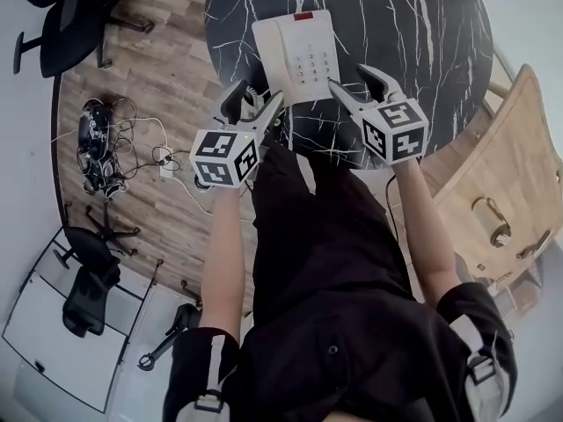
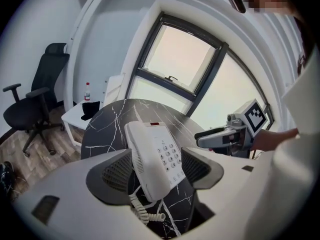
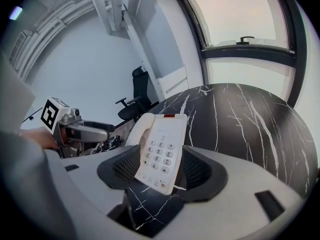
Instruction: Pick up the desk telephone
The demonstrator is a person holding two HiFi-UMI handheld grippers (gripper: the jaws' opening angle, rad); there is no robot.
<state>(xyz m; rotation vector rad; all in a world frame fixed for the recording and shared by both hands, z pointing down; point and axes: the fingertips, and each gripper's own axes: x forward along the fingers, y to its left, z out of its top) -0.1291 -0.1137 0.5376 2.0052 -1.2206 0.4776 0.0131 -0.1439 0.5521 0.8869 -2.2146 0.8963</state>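
Locate the cream plastic desk telephone (image 1: 296, 55) with a red strip at its top end at upper centre of the head view, lying flat on the round black, white-veined marble table (image 1: 405, 25). Note the left gripper (image 1: 253, 104) at the telephone's lower-left corner and the right gripper (image 1: 352, 79) at its lower-right corner, both with fingers spread wide and pinching nothing. In each gripper view, see the telephone framed between the ribbed pads with no visible contact. Expect four likely faults. Closing on the corners only: risk of the smooth housing pivoting or slipping out toward the top of the frame. Closing one side first: risk of shoving the body sideways across the slick tabletop. Clamping over the loose handset (image 1: 267, 53) along the left side: risk of lifting it off its cradle and leaving it dangling. Catching the cream coiled cord (image 2: 146, 211), at bottom centre of the left gripper view: risk of snagging or dragging during the lift. Advance further along both flanks before closing.
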